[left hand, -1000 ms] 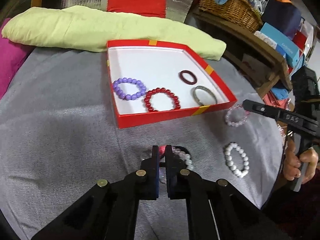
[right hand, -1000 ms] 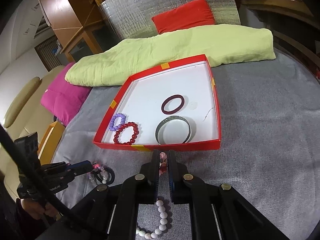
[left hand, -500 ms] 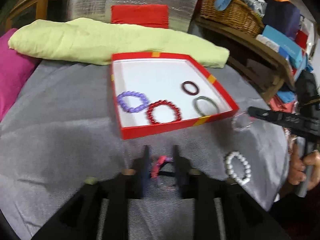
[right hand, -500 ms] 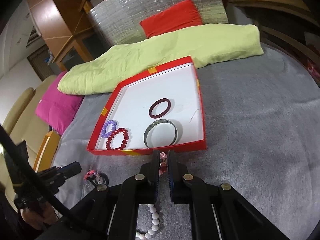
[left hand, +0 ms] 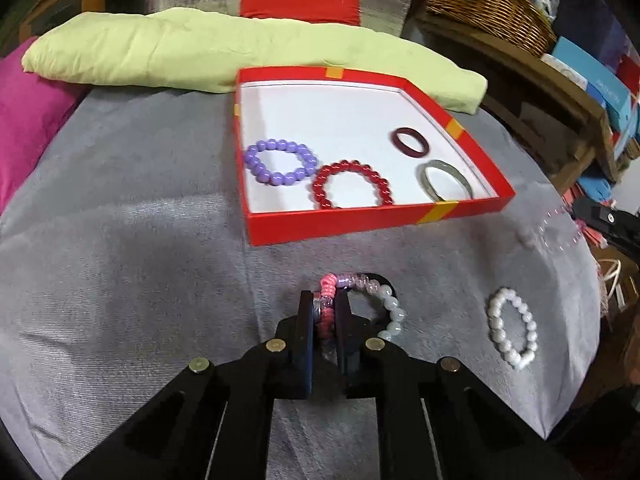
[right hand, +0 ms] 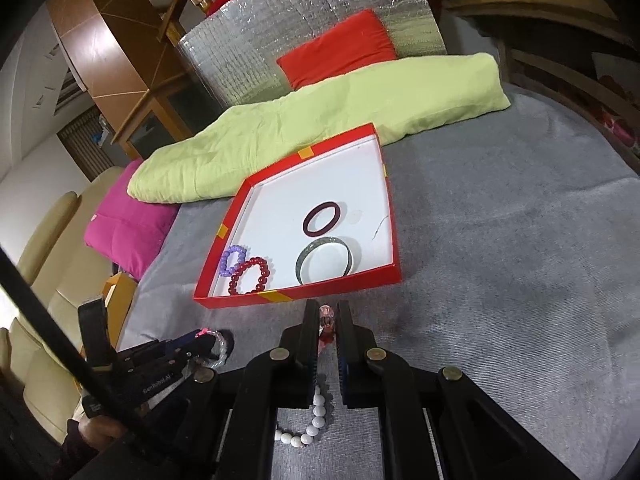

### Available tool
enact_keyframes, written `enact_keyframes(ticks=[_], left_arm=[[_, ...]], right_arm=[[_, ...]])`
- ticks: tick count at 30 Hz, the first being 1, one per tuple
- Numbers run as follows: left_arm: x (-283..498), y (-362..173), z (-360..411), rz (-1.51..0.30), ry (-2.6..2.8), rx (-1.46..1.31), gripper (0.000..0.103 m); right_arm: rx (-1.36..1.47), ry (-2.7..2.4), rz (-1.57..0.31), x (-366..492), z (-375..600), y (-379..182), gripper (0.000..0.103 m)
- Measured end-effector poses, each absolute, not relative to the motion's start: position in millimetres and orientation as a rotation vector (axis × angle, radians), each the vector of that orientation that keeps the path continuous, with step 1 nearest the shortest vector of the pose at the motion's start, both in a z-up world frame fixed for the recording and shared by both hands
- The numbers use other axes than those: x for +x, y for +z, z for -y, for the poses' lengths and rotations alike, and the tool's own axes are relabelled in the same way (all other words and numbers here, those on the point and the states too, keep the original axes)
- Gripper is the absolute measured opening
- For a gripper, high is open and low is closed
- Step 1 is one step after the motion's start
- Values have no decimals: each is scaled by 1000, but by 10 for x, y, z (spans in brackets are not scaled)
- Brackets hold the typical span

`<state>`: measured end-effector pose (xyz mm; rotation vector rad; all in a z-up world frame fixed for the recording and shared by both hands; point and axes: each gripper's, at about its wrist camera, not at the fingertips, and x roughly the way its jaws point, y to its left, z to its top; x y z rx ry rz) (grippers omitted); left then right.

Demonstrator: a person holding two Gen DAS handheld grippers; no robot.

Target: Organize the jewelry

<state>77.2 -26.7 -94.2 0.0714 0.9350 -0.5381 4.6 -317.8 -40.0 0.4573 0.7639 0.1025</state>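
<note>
A red box with a white floor holds a purple bead bracelet, a red bead bracelet, a maroon ring and a grey-green bangle. My left gripper is shut on a pink, lilac and white bead bracelet, lifted off the grey cloth. My right gripper is shut on a clear pink bead bracelet, in front of the box's near wall. That bracelet shows faintly in the left wrist view. A white bead bracelet lies on the cloth.
A light green folded blanket lies behind the box. A magenta cushion is at the left, a red cushion at the back. A wicker basket and shelves stand at the right. The grey cloth extends right of the box.
My left gripper opened, then shut on the pink and white bracelet and lifted it. My right gripper has risen and pulled back a little with the clear pink bracelet.
</note>
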Motion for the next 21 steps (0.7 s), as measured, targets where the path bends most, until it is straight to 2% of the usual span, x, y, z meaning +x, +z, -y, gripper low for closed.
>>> enact_keyframes(ticks=[21], left_arm=[[538,-471,213,-792,-658,14,10]], right_arm=[[437,116,-778,155,2993,-436,8]])
